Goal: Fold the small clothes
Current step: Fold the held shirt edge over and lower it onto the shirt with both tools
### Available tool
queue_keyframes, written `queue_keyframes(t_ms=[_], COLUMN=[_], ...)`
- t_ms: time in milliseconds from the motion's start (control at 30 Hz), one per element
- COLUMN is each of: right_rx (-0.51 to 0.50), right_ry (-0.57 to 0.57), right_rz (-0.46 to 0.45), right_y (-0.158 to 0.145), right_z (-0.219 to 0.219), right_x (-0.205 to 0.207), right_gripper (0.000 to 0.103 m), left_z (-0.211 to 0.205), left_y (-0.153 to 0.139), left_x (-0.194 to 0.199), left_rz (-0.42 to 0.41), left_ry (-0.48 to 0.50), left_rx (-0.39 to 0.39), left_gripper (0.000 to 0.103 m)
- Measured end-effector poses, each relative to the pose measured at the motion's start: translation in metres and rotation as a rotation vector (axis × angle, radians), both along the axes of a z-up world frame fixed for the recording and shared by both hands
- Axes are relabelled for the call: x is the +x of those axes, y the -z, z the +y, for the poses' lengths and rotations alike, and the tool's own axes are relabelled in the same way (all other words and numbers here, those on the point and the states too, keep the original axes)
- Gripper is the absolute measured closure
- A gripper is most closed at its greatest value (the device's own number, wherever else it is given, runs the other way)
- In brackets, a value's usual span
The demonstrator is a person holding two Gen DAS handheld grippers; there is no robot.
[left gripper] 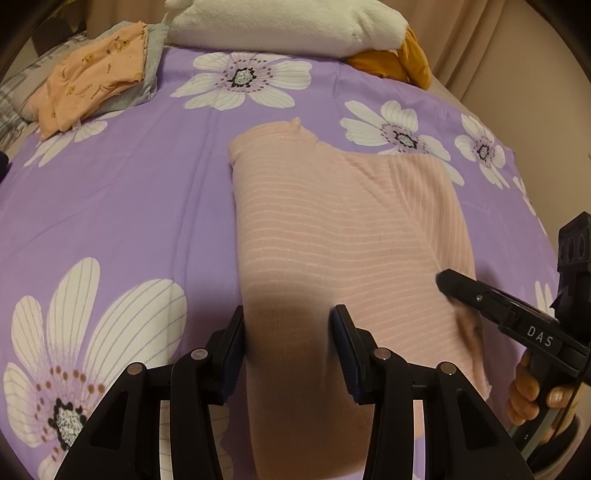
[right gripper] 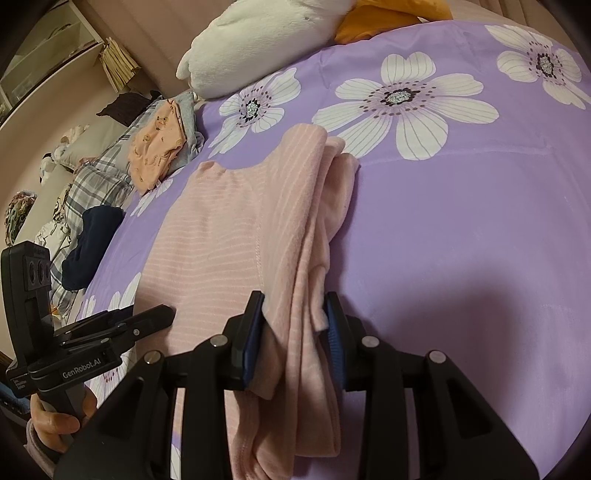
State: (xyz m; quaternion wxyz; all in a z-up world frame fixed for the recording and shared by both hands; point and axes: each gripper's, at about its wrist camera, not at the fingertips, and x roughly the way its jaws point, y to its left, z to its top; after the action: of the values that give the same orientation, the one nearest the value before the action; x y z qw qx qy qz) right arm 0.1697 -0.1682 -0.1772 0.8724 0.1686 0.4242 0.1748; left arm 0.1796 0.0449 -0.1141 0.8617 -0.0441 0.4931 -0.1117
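Pink top [left gripper: 325,229], striped, partly folded, flat on the purple flowered bedspread [left gripper: 140,206].

Left wrist view: left gripper [left gripper: 288,350] low over the near end of the top, jaws partly apart, cloth in shadow between them; whether the pads press on it, cannot tell. Right of the top's near edge, the right gripper [left gripper: 452,286], reaching in from the side with its tip at the cloth, a hand [left gripper: 535,397] around its handle. Beyond the top, far left, a folded stack: orange printed garment [left gripper: 92,77] on a grey one [left gripper: 147,74]. Straight beyond the top, at the bed's far edge, a white plush pillow [left gripper: 280,26] with an orange cushion [left gripper: 402,59] just beside it.

Right wrist view: right gripper [right gripper: 293,334] narrowed on the bunched right-hand layers of the top [right gripper: 229,236], blue pads against the cloth on both sides. Left of the top, the left gripper [right gripper: 147,321] at its edge, held by a hand [right gripper: 55,421]. Further left of the top, a dark blue garment [right gripper: 92,243] on plaid bedding [right gripper: 96,181]; beyond that, the orange piece [right gripper: 155,147] on the stack. No containers in either view.
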Motion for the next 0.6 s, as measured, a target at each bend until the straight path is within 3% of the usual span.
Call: queue_keyframes(t_ms=[600], right_rx=[-0.006], right_ry=[0.009], right_rz=[0.008], right_y=[0.001], right_z=[-0.007], right_x=[-0.006], right_gripper=[0.067], left_z=[0.000], left_y=[0.001], left_x=[-0.013], left_rz=[0.000], left_ry=[-0.006], left_rx=[0.012], left_gripper=[0.060])
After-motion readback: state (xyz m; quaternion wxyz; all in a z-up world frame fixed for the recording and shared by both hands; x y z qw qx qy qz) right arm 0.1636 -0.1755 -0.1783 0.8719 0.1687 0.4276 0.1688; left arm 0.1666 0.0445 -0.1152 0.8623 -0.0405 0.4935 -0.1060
